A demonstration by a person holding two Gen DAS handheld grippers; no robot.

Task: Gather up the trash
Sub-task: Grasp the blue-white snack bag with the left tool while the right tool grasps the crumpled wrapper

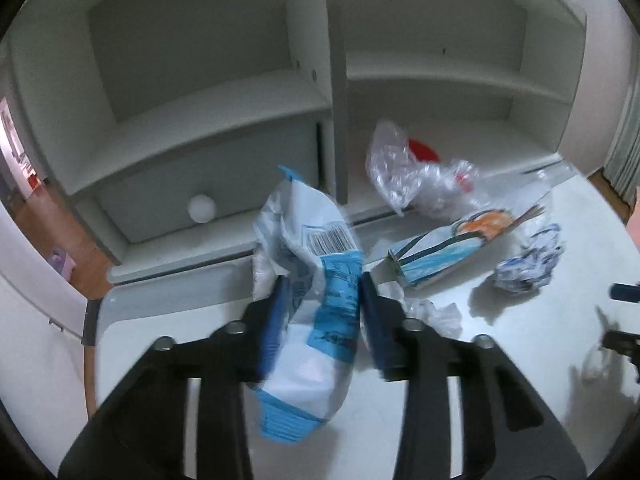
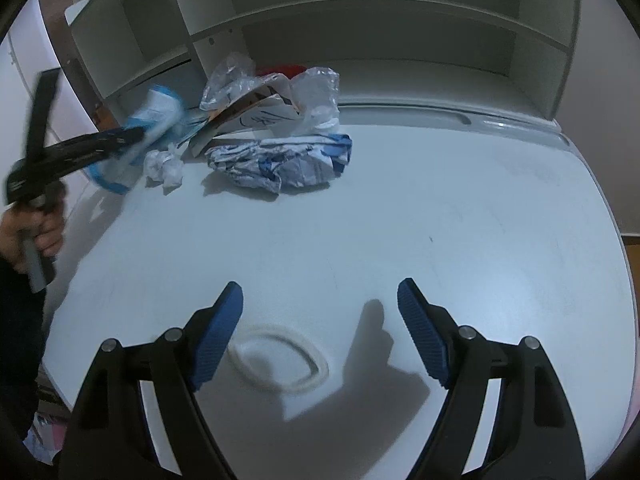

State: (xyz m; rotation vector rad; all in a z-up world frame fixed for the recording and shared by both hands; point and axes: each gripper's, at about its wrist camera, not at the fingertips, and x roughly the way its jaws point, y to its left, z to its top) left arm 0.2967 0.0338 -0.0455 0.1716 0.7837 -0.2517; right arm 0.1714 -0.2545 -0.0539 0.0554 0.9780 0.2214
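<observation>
A: What is held by the left gripper [image 1: 320,304]?

B: A white and blue wrapper [image 1: 308,280] is pinched between its blue fingers [image 1: 374,320] and is lifted off the tabletop [image 2: 400,220], over the left edge.

A: And the right gripper [image 2: 320,332]?

B: Its fingers are spread wide with nothing between them, low over the near part of the tabletop, where a pale ring mark [image 2: 278,362] is seen.

A: Where is the remaining trash found?

B: It is gathered at the far left corner, by the shelf unit [image 1: 224,104]. A crumpled blue and white paper [image 2: 280,160] is lying nearest; a small white wad [image 2: 164,166] is beside it on the left. A flattened carton [image 1: 448,248] is behind them, and clear plastic [image 1: 408,172] is piled against the far edge, with something red [image 1: 422,150] partly hidden behind it.
</observation>
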